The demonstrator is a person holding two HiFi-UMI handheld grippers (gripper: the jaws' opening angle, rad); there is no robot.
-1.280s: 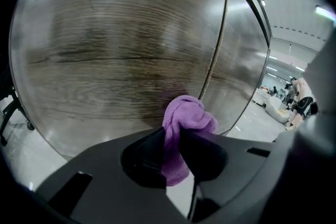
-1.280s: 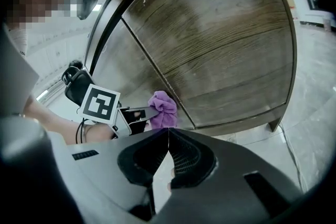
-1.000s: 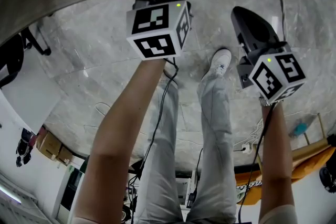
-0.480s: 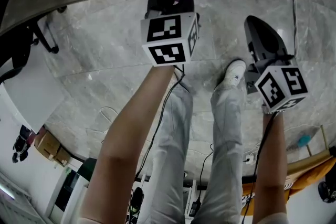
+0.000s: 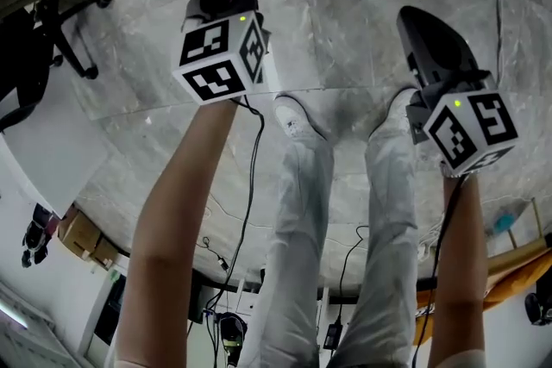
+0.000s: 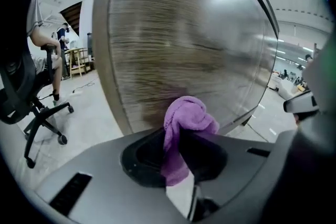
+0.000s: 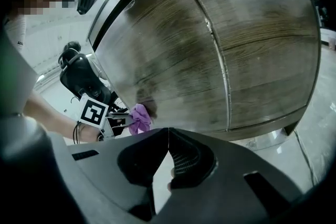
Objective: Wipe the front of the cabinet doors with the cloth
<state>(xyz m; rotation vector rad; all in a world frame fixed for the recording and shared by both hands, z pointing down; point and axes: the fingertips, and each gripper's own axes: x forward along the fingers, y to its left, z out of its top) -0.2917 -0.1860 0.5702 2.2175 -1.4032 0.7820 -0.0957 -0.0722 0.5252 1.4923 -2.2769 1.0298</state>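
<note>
1. The left gripper [image 6: 178, 152] is clamped on the purple cloth [image 6: 186, 118]. A wad of the cloth bulges past the jaw tips and sits against the wood-grain cabinet door [image 6: 184, 44], low on the panel.
2. In the head view the cloth is at the 12 o'clock edge, slightly toward 11, where the door meets the marble floor [image 5: 129, 82].
3. The right gripper [image 7: 169, 165] has its jaws pressed together with nothing between them. It hangs at about 2 o'clock in the head view, off the doors.
4. To wipe well, I judge the wad should stay flat on the panel under light, even pressure. Strokes should run along the grain and overlap.
5. From the right gripper view, the seam [image 7: 218, 60] and the second door [image 7: 268, 44] lie toward 3 o'clock of the cloth. They probably still need covering.
6. The grip must stay firm so the cloth does not drag out.
7. Against half a second ago, the left gripper and cloth have slid toward 9 o'clock along the door's lower edge. The right gripper sits in nearly the same spot.
</note>
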